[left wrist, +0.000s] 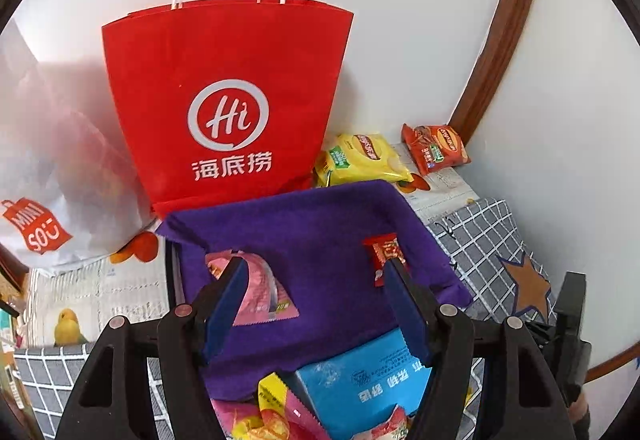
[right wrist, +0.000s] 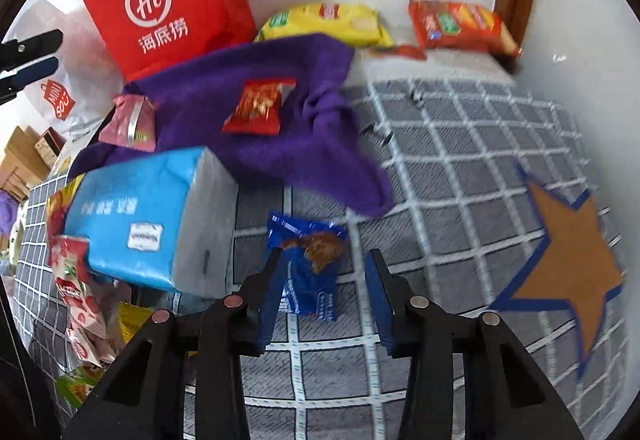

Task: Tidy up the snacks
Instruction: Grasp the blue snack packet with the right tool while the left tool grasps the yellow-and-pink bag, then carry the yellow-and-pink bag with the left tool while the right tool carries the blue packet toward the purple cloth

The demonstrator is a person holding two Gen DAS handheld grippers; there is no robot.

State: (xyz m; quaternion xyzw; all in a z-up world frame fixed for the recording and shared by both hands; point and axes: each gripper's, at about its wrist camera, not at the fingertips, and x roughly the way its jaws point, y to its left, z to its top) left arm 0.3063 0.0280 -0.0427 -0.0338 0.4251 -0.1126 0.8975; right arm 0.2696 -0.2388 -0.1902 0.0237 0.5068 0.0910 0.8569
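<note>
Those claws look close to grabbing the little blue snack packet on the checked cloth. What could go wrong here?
The blue packet sits off-centre between the right gripper fingers, against the left one, so a pinch might catch only its edge and let it slip. The packet is thin and flat, so the fingers could snag the checked cloth instead. The tissue pack nearby could get nudged.

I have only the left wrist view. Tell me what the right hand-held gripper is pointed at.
Observer: The right hand-held gripper points down at a blue snack packet lying on the grey checked cloth; your view misses that packet.
Operator: Say whether it is gripped.
Observer: No. The packet lies by one finger; the other pad stands clear of it.
Operator: Give its neighbours.
Observer: The grey end of the blue tissue pack is just to its left in the picture, and a corner of the purple cloth lies just beyond it.
</note>
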